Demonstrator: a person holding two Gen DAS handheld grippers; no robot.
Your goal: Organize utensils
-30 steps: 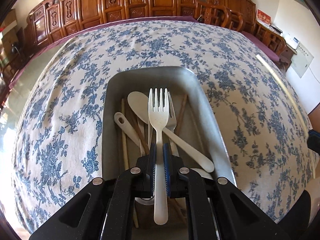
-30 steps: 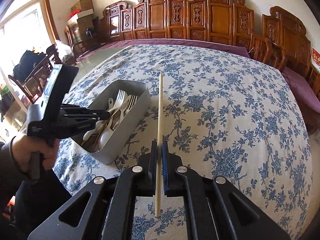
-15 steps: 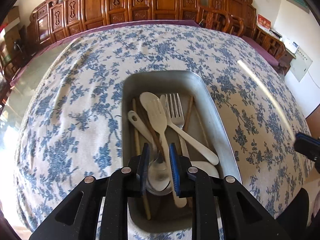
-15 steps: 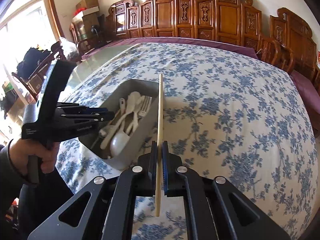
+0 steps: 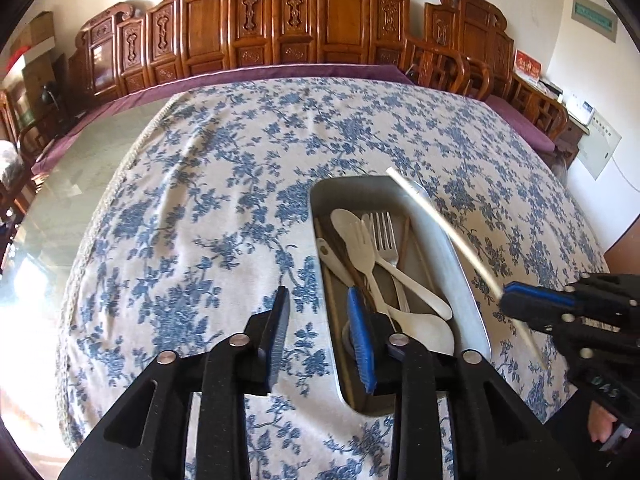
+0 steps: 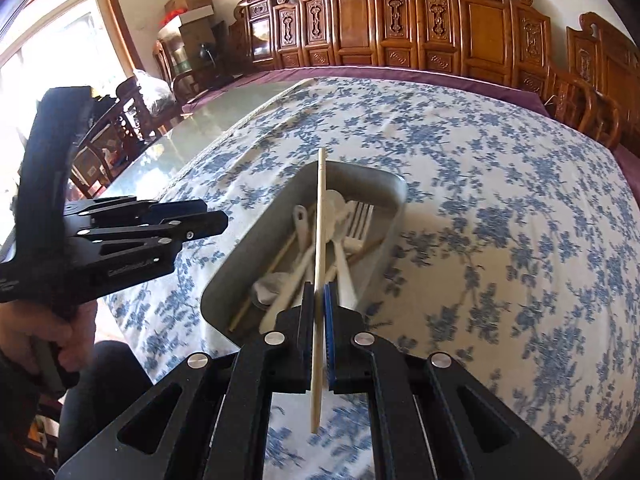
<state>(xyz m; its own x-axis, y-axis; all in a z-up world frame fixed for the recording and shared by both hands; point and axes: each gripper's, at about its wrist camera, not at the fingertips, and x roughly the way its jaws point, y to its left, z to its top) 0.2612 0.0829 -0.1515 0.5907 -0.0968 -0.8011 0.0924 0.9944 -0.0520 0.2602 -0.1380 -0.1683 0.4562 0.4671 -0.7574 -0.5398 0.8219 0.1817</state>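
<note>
On the blue-flowered tablecloth (image 5: 224, 216) sits a grey metal tray (image 5: 456, 264), an oblong with rounded corners, and it is already crowded: a pale spoon (image 5: 394, 268), a pale plastic fork (image 5: 366, 254) lying across it, a metal fork (image 5: 386, 240), a small white scoop (image 5: 332, 258) and several brown chopsticks (image 5: 406, 236) all lie lengthwise in a loose tangle, overlapping one another. Over the tray's near left corner hangs the left gripper (image 5: 318, 334), its jaws opening with nothing between them; its right finger shows above the tray, its left one above bare cloth. To its right, the right gripper (image 6: 320, 328) is pinched tight on a single pale chopstick (image 6: 320, 240), gripped nearer its rear end, so that most of the stick juts forward over the tray (its tip reaches about the far rim in the right wrist view) and a shorter piece sticks out behind the pads. From the left wrist camera that chopstick appears blurred, slanting above the tray's right wall. A hand (image 6: 40, 332) in a dark sleeve clutches the left gripper's handle. Beyond the cloth, bare glass tabletop (image 6: 168, 156) shows on the left, carved wooden chairs (image 6: 400, 28) line the far wall, and cardboard boxes (image 6: 188, 8) are stacked near the window.
</note>
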